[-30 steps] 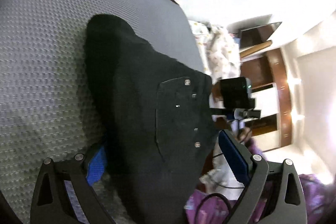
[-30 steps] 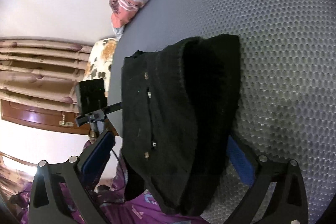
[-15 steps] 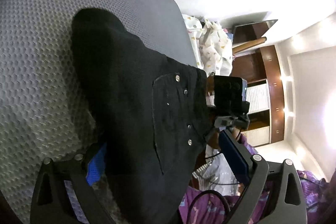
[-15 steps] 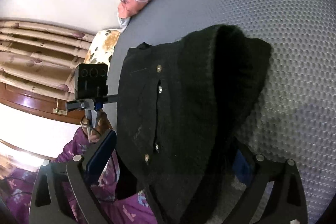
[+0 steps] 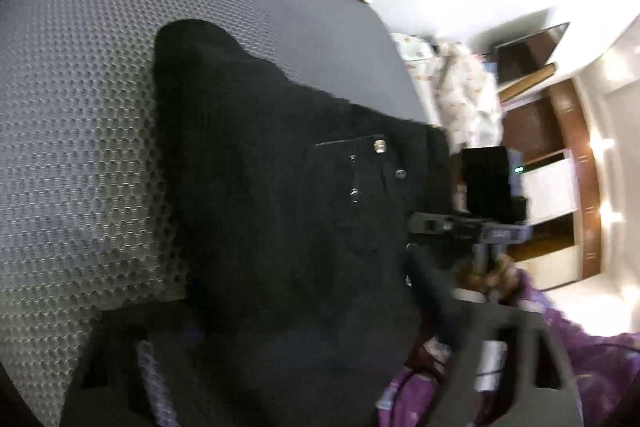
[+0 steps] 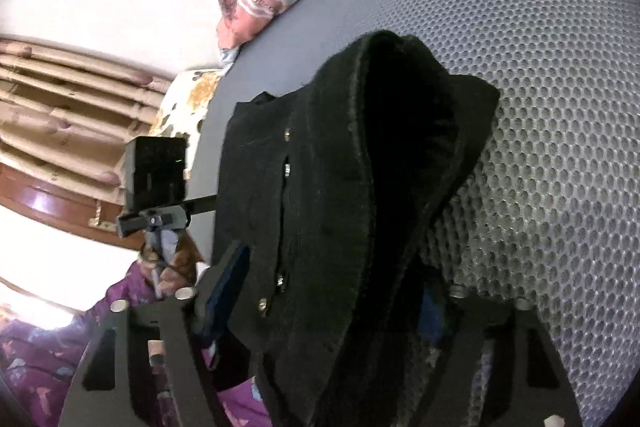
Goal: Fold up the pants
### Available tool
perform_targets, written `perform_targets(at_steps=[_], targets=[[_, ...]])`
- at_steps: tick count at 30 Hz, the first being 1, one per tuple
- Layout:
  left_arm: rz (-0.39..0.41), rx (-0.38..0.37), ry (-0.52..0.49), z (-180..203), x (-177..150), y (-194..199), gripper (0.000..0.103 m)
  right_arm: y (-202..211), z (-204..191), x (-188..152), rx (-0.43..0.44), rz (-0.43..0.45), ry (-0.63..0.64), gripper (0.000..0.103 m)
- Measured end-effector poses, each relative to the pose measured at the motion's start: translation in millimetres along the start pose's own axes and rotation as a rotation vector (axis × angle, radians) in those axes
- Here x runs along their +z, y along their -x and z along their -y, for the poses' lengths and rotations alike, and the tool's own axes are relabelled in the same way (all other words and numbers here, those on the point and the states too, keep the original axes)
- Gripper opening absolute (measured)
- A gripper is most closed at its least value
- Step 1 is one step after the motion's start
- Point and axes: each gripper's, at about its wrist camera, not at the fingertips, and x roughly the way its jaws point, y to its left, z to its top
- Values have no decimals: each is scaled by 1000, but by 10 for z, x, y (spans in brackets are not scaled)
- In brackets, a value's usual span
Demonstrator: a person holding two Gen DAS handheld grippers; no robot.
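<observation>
Both the left gripper [image 5: 280,359] and right gripper [image 6: 332,315] have jaws spread yet bitten into the black pants [image 5: 280,187], which drape between and ahead of them over the grey mattress [image 5: 80,107] (presumably held lifted to carry a fold).

Each wrist camera looks close along its gripper, from opposite sides, sharing the black pants [image 5: 280,207] [image 6: 340,207] on the bed [image 5: 80,107] [image 6: 560,107].

Left gripper [image 5: 280,359] low and blurred, fingers spread wide, dark cloth bunched between them. Right gripper [image 6: 324,307] likewise, blue-padded fingers [image 6: 226,291] well apart with fabric draped through the gap. Each gripper visible in the other's view, held in a bare hand [image 6: 176,267], purple sleeve behind.
</observation>
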Motion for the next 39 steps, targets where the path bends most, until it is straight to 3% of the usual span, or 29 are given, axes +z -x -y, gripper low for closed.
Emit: perform_targets(at_steps=[1,2,8,21,30,39], targets=[[8,31,0,5,-17,-7,44,-5,21,-6,17,9,-25,34],[26,36,15,-14,-37,11,40,-1,45,-13,39,24,-53,33],[95,111,-9,130,-148,141,30,30,-37,-87,147,73,-98,31],[234,326,-107,433,-330,641,30,-310,-385,-133,266,87,-136,31],[313,455,-132,349,-398,1040,30,-648,-771,82,290,59,-97,31],[383,533,-121,104,-334,1438,30,-1031,-1148,399,311,23,-59,31]])
